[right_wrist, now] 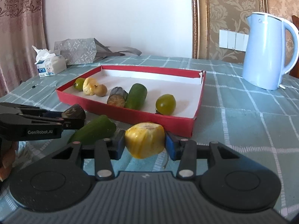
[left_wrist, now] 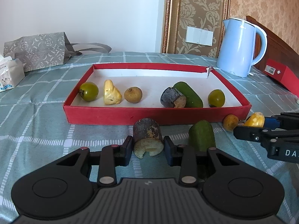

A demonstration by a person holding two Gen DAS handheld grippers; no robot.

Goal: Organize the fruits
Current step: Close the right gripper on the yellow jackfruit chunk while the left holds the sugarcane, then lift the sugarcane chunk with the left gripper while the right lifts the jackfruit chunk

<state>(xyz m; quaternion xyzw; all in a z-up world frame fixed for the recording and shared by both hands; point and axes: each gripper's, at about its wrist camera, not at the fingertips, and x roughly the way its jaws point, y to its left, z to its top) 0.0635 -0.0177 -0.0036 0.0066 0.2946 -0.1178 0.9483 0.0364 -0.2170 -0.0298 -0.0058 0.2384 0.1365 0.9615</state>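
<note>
A shallow red tray (left_wrist: 112,114) (right_wrist: 183,126) lies on the checked cloth. Along its front lie two green tomatoes (left_wrist: 89,91) (left_wrist: 216,98), a yellow piece (left_wrist: 111,95), a brown longan (left_wrist: 133,94), a dark-skinned chunk (left_wrist: 172,98) and a green cucumber piece (left_wrist: 188,93). In front of the tray, my left gripper (left_wrist: 148,145) (right_wrist: 74,117) is shut on another dark-skinned chunk (left_wrist: 147,136) (right_wrist: 73,112). My right gripper (right_wrist: 144,143) (left_wrist: 256,124) is shut on a yellow fruit piece (right_wrist: 144,140) (left_wrist: 255,119). A second cucumber piece (left_wrist: 201,136) (right_wrist: 93,132) and a longan (left_wrist: 230,122) rest on the cloth between the grippers.
A pale blue kettle (left_wrist: 241,46) (right_wrist: 269,52) stands behind the tray's right corner. A patterned paper bag (left_wrist: 37,50) and a tissue pack (left_wrist: 9,72) sit at the back left. A red box (left_wrist: 280,74) lies at the right edge.
</note>
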